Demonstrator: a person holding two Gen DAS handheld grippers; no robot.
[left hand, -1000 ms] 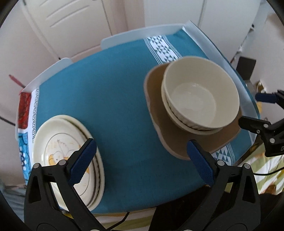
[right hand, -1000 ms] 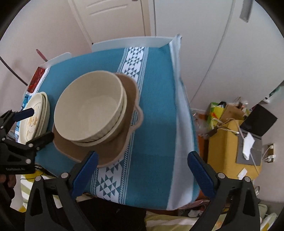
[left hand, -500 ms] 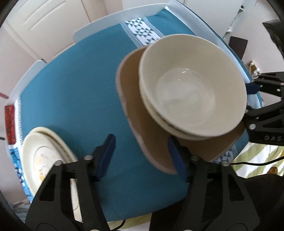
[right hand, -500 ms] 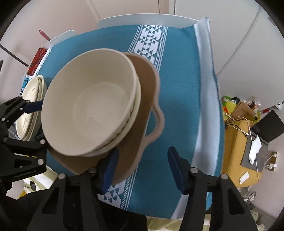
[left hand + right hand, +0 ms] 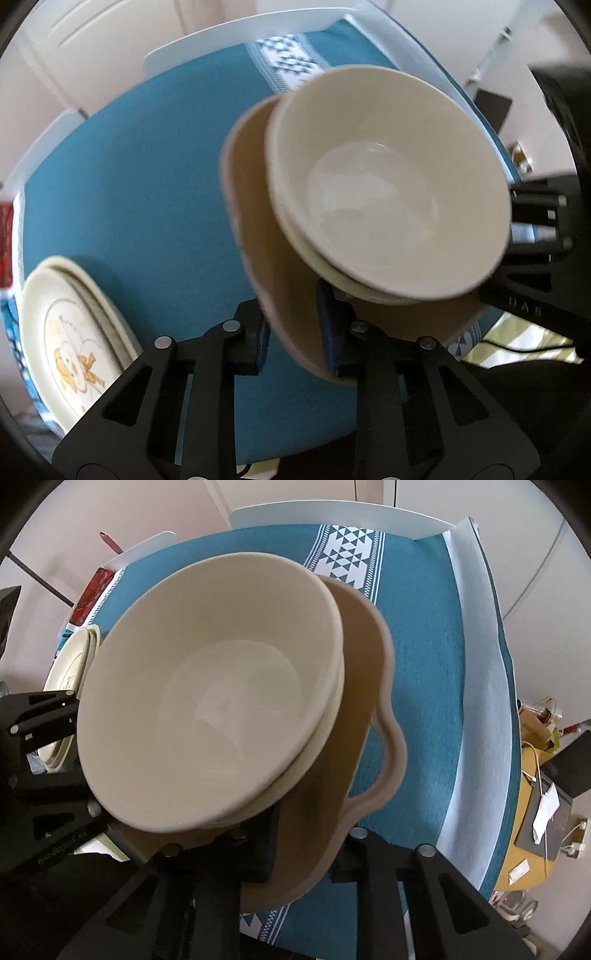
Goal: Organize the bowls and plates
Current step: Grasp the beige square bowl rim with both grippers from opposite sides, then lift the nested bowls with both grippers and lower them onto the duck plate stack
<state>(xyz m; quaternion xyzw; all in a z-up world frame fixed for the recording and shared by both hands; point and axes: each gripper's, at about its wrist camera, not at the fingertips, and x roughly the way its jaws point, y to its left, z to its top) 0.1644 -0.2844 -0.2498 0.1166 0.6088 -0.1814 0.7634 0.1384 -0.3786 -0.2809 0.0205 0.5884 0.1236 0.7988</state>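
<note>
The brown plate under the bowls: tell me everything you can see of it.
The brown plate is matte tan with a wavy, lobed rim, looks ceramic. It lies on the blue tablecloth, carrying two stacked cream bowls. The left gripper and right gripper have just been closing and now each pinches its near rim.

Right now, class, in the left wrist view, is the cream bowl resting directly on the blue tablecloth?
No: the cream bowl sits nested in a second bowl on the tan tray, which lies between it and the blue tablecloth.

Glossy ceramic bowl (image 5: 384, 192), matt tan tray (image 5: 369, 686), woven cloth tablecloth (image 5: 129, 177).
</note>
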